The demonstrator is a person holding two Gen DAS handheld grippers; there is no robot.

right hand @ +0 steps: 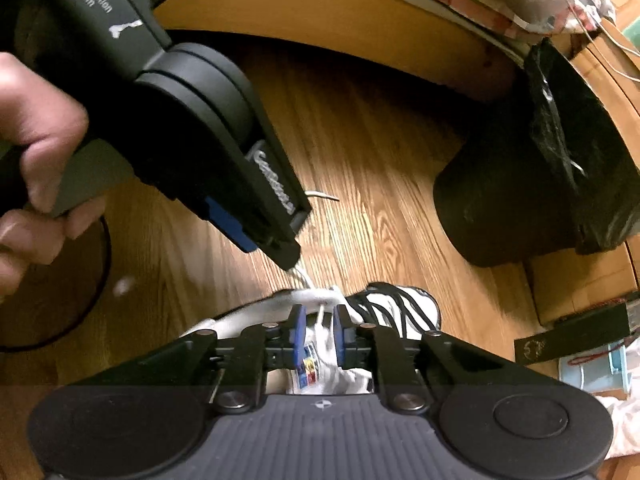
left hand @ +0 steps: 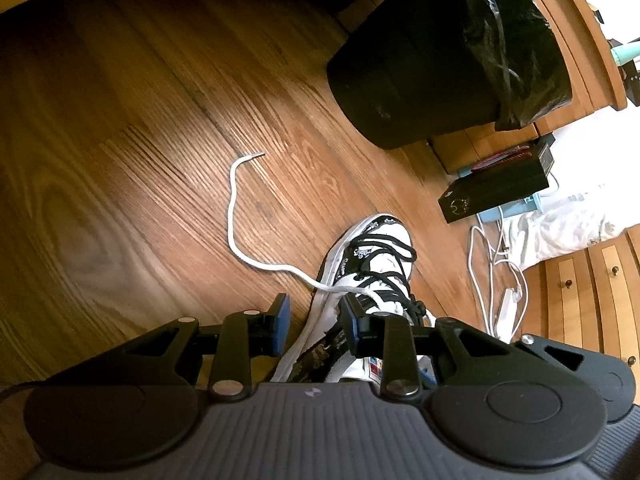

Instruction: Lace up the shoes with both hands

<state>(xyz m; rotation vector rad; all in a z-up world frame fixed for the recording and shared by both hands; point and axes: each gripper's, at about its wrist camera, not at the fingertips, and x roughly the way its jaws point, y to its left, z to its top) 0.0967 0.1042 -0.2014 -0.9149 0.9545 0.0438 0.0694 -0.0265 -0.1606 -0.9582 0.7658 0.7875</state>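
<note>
**Presently: one shoe, two laces, two grippers**

One white high-top canvas sneaker with black print (left hand: pixel 360 256) stands on the wooden plank floor (left hand: pixel 160 120). It carries two laces: one black lace (left hand: pixel 384 276) criss-crossed through the eyelets, and one white cord lace (left hand: pixel 240 240) trailing away across the floor, its tip lying loose.

Two grippers are in use. The left gripper (left hand: pixel 314 326) hangs over the sneaker's side with jaws apart, the white lace passing just beyond its fingertips; nothing is clamped. The right gripper (right hand: pixel 320 330) sits above the sneaker's collar, jaws narrowly apart, a white strand between the blue pads (right hand: pixel 299 332) without visible pressure. One hand (right hand: pixel 36 168) holds the left tool.
</note>
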